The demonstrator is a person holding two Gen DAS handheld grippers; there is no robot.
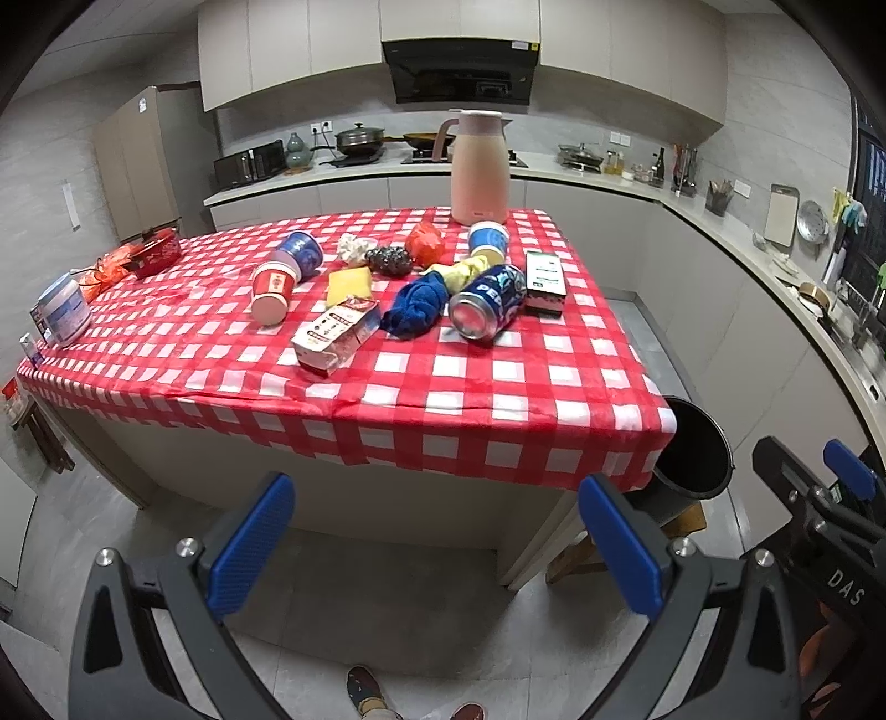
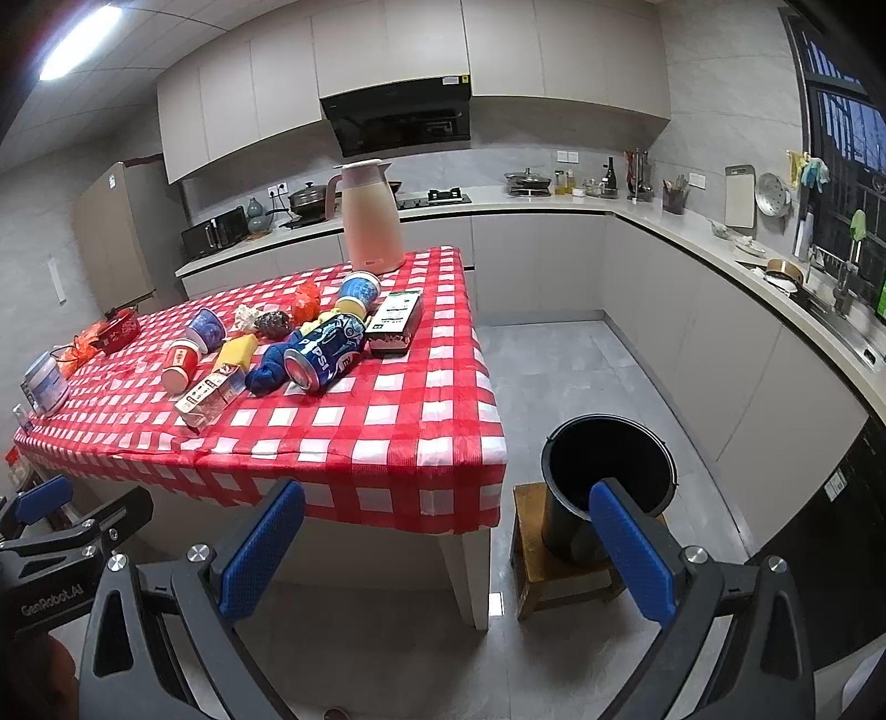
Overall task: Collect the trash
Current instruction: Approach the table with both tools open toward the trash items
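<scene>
A home kitchen is showing here: pale wall cabinets [image 2: 387, 44] and a black range hood [image 2: 396, 116] are hanging at upper centre. Below, pots are sitting on a counter [image 2: 542, 205] curving down the right edge toward a sink [image 2: 847, 327].

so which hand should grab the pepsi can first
Right, probably. The pepsi can lies toward the table's right side, and the black bin stands on a stool at that corner, near the right tool. Both tools are open and empty; the left tool sits further from the bin.
</scene>
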